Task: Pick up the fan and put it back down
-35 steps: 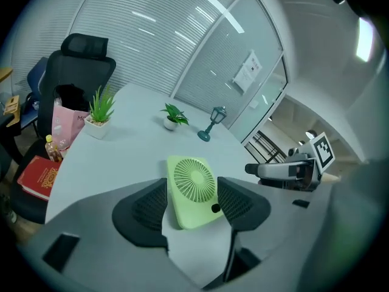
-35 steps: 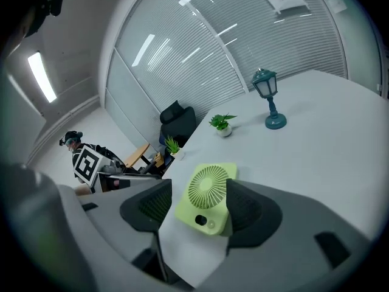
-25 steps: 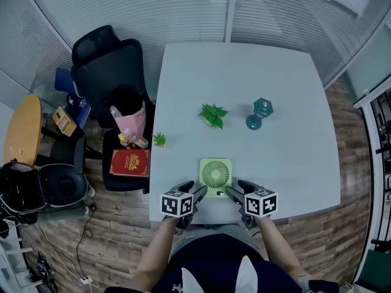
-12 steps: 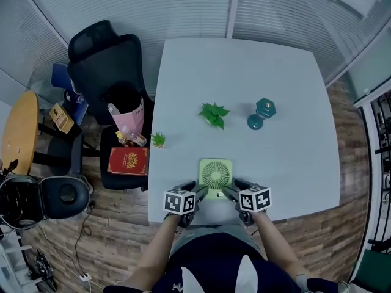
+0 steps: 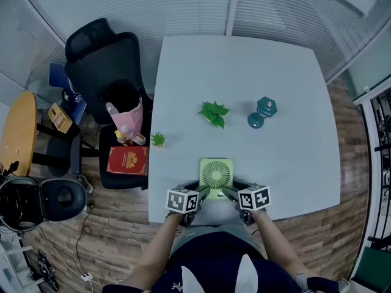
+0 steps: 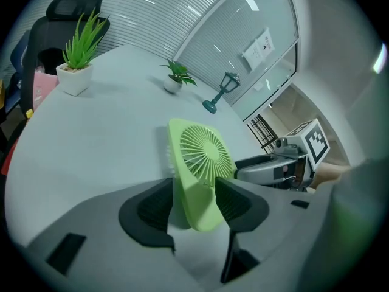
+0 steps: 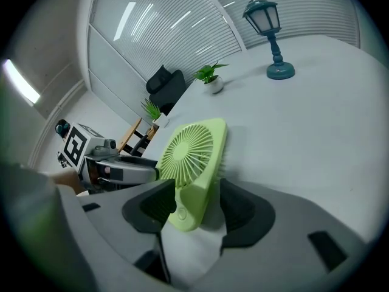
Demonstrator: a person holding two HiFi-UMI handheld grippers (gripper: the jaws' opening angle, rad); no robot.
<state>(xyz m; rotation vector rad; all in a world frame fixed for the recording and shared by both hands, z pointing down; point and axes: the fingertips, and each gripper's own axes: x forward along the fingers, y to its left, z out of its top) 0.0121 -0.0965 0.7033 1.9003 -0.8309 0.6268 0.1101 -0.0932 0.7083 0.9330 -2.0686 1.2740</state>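
Observation:
A light green square fan (image 5: 215,176) stands upright near the front edge of the white table (image 5: 293,163). My left gripper (image 5: 200,191) is at the fan's left lower corner and my right gripper (image 5: 231,191) at its right lower corner. In the left gripper view the fan (image 6: 200,163) has its lower edge between the jaws of the left gripper (image 6: 193,202), which have just been closing. In the right gripper view the fan (image 7: 191,163) sits likewise between the jaws of the right gripper (image 7: 197,208), also just closing. A narrow gap still shows beside each pair of pads.
A leafy green plant (image 5: 213,113) and a teal lamp (image 5: 261,112) stand mid-table behind the fan. A small potted plant (image 5: 158,140) sits at the table's left edge. A black chair (image 5: 101,60) and a red book (image 5: 129,161) are left of the table.
Both grippers have come down and slightly inward, closer to the fan's sides. The fan has not moved.

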